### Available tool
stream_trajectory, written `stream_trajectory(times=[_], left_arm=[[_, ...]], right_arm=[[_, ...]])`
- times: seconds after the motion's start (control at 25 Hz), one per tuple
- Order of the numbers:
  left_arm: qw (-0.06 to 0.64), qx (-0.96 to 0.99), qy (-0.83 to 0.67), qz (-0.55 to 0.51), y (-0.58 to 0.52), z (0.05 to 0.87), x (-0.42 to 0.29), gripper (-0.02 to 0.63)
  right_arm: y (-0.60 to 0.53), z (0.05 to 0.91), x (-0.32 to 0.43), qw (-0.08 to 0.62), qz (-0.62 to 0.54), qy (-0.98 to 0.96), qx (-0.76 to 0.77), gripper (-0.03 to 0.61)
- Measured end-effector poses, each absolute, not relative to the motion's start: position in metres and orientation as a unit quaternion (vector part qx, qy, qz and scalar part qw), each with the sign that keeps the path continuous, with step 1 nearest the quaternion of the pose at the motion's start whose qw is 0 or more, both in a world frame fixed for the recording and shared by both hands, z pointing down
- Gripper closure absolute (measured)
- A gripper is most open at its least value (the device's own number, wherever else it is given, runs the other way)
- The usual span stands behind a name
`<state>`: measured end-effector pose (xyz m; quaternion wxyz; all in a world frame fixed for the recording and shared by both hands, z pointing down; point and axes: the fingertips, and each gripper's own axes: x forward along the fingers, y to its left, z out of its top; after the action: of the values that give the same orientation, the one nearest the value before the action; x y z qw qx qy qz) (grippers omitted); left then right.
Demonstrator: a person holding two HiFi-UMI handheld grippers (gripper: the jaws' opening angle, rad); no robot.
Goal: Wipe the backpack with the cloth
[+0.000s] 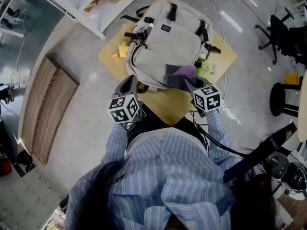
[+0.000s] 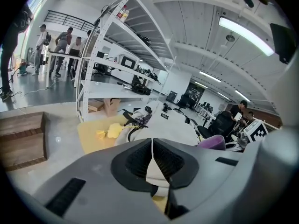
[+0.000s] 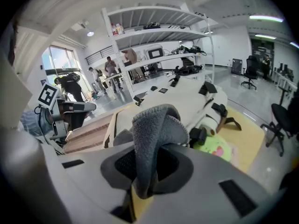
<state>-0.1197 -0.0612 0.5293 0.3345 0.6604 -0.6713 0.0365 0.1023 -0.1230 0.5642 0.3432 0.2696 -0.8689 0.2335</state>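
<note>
A cream backpack [image 1: 165,47] [image 2: 173,127] [image 3: 187,94] lies flat on a small yellow table [image 1: 168,104]. My right gripper [image 1: 188,83] [image 3: 147,171] is shut on a grey cloth [image 1: 178,74] [image 3: 152,129]. The cloth bulges out above the jaws and rests on the backpack's near right part. My left gripper [image 1: 131,80] [image 2: 152,155] is at the backpack's near left edge. Its jaws are closed, with a thin strip of cream fabric showing between the pads.
A yellow soft toy [image 1: 122,51] [image 2: 112,130] lies left of the backpack and a green one [image 1: 206,67] [image 3: 215,148] right of it. A wooden bench [image 1: 48,104] stands at the left, a white rack [image 1: 81,8] behind, and office chairs [image 1: 276,32] and a stool [image 1: 283,97] at the right.
</note>
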Motion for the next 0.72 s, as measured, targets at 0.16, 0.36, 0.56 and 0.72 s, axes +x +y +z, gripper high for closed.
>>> stream_trajectory(times=[0.16, 0.36, 0.56, 0.72], left_arm=[[0.332, 0.674, -0.658, 0.043, -0.07, 0.528, -0.109, 0.6], [0.331, 0.684, -0.648, 0.051, -0.078, 0.529, -0.104, 0.6], [0.333, 0.682, -0.649, 0.051, -0.081, 0.529, -0.106, 0.6], [0.332, 0.683, -0.649, 0.048, -0.084, 0.528, -0.107, 0.6]], right_arm=[[-0.117, 0.572, 0.144, 0.351, 0.253, -0.848, 0.307, 0.537], [-0.122, 0.559, 0.152, 0.339, 0.25, -0.85, 0.315, 0.537], [-0.144, 0.513, 0.104, 0.299, 0.214, -0.886, 0.284, 0.537], [-0.163, 0.483, 0.035, 0.254, 0.195, -0.918, 0.234, 0.537]])
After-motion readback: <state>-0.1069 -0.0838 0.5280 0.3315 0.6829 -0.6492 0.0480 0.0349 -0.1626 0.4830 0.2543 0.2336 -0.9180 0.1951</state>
